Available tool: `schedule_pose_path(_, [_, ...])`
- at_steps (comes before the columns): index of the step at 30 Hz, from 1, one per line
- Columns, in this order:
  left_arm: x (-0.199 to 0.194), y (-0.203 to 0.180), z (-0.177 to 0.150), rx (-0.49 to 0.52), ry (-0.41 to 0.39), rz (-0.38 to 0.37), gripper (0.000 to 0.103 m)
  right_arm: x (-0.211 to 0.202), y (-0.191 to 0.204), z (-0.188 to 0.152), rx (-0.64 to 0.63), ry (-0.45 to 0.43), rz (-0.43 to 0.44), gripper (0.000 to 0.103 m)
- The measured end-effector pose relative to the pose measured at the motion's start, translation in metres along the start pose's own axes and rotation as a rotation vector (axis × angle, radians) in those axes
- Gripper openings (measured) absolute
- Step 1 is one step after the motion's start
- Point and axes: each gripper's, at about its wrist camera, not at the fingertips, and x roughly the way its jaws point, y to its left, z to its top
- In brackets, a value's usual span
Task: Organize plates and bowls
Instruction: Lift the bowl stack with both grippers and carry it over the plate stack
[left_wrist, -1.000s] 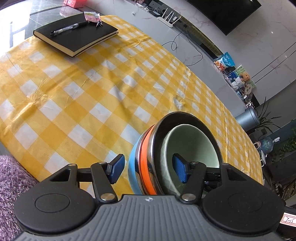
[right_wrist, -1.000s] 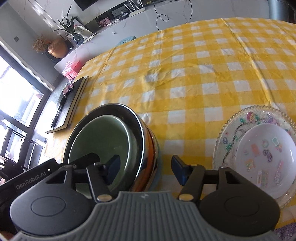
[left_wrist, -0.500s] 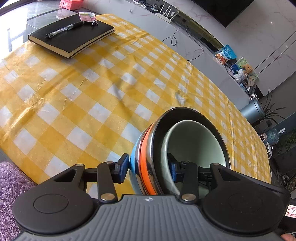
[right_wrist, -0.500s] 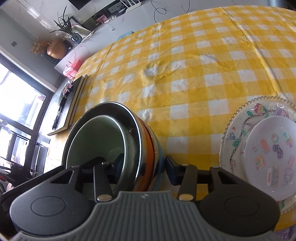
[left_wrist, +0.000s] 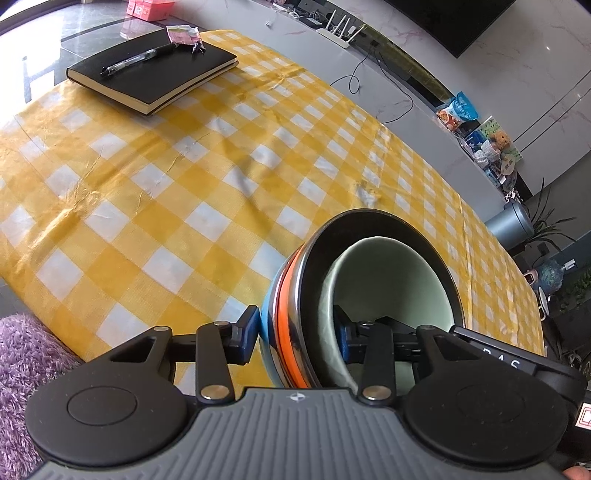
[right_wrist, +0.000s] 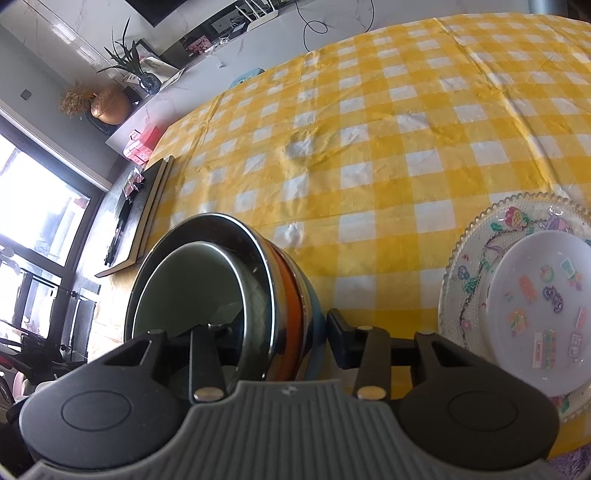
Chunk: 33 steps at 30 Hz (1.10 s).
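Yellow-checked cloth (left_wrist: 155, 206): covers the table, creased.
Writing: partial letters on the black casing at 4 o'clock in the left view, possibly "D A S".
Bowl stack (left_wrist: 369, 295): nested, at 6 o'clock.
Left gripper (left_wrist: 297, 338): clamped across the stack's wall.
Right gripper (right_wrist: 280, 332): closing on the opposite wall.
Plates (right_wrist: 480, 258): 3 o'clock, right view.
Notebook (left_wrist: 155, 77): 11 o'clock.

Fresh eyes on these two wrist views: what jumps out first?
The nested bowl stack, pale green inside steel, orange and blue, sits near the table edge with the left gripper and right gripper each astride opposite rims; the right jaws are closing, pads at the walls. Next, the yellow checked cloth fills both views. The patterned plates lie right of the stack, and a black notebook with a pen lies at the far corner.
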Motion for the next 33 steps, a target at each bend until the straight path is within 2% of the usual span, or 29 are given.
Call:
schedule_pose_path(9, [-0.012, -0.012, -0.001, -0.002, -0.020, 0.036, 0.045, -0.010, -0.003, -0.001, 0.029, -0.005, 0.025, 0.039])
schedule_pose_path(17, [-0.030, -0.048, -0.007, 0.057, -0.040, 0.039, 0.045, -0.047, -0.018, 0.001, 0.066, -0.053, 0.052, 0.038])
schedule_pose_path(24, [-0.033, -0.097, -0.018, 0.139, -0.033, 0.021, 0.045, -0.089, -0.050, 0.001, 0.117, -0.111, 0.049, 0.037])
schedule_pose_path(33, [-0.012, -0.155, -0.036, 0.220, 0.038, -0.044, 0.045, -0.136, -0.104, 0.009, 0.182, -0.171, 0.004, 0.036])
